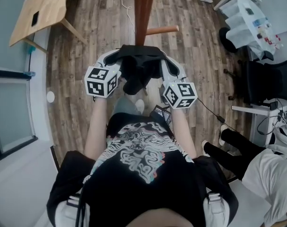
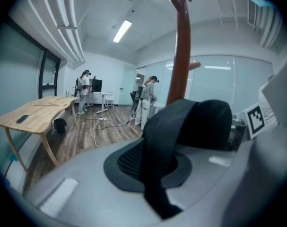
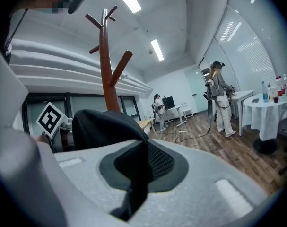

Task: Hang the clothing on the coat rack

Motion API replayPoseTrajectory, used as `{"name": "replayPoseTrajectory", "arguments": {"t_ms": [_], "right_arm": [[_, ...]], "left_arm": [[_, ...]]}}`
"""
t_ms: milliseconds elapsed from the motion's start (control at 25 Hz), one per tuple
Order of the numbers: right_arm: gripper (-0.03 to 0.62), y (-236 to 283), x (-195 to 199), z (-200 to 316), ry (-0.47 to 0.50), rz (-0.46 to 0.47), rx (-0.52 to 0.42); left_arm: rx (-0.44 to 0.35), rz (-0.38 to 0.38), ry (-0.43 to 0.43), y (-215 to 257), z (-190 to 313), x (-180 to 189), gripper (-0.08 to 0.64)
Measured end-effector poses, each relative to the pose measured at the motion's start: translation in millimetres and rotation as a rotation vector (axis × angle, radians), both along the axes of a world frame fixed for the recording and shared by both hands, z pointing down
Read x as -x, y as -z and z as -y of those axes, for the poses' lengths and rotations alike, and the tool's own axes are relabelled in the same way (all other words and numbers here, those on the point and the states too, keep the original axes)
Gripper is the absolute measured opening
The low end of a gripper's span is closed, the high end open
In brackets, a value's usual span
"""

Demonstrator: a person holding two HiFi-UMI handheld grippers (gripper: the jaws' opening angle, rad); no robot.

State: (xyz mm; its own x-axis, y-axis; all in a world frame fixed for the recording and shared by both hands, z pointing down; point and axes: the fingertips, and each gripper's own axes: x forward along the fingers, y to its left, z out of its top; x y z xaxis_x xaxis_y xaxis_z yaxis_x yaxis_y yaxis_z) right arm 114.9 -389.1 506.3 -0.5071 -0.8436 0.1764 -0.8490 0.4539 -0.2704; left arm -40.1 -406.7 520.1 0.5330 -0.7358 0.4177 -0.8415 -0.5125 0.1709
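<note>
A black piece of clothing (image 1: 135, 66) hangs between my two grippers, in front of the reddish-brown coat rack (image 1: 144, 13). My left gripper (image 1: 114, 59) is shut on the garment's left end; in the left gripper view a black strip of the clothing (image 2: 155, 155) is pinched between the grey jaws. My right gripper (image 1: 168, 66) is shut on its right end, where the clothing (image 3: 134, 174) runs down between the jaws. The rack's pole (image 2: 182, 56) rises just behind the cloth, and its upper pegs (image 3: 105, 27) show in the right gripper view.
A light wooden table (image 1: 39, 8) stands to the left. A black office chair (image 1: 266, 79) and white desks (image 1: 247, 13) are on the right, with a seated person (image 1: 271, 169) close by. Other people (image 2: 145, 98) stand further back. A cable (image 2: 98, 129) lies on the wood floor.
</note>
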Motion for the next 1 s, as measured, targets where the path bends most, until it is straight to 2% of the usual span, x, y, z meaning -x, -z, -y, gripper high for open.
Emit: {"name": "replayPoseTrajectory", "arguments": {"t_ms": [80, 240, 400, 600, 1000], "right_arm": [[0.015, -1.2, -2.1, -1.6, -0.004, 0.0, 0.007], [0.087, -1.9, -6.1, -2.8, 0.001, 0.011, 0.035], [0.089, 1.0, -7.4, -4.3, 0.001, -0.004, 0.034], [0.089, -0.2, -7.2, -7.5, 0.005, 0.027, 0.042], [0.089, 1.0, -8.1, -13.3, 0.004, 0.032, 0.042]], "left_arm": [[0.005, 0.003, 0.001, -1.1, -1.6, -1.2, 0.008], [0.003, 0.009, 0.009, 2.0, -4.5, -3.2, 0.008], [0.017, -0.007, -0.008, 2.6, -7.8, -5.5, 0.009], [0.024, -0.016, -0.038, 3.3, -13.9, -11.4, 0.014], [0.045, -0.033, -0.102, 6.0, -28.6, -17.4, 0.076]]}}
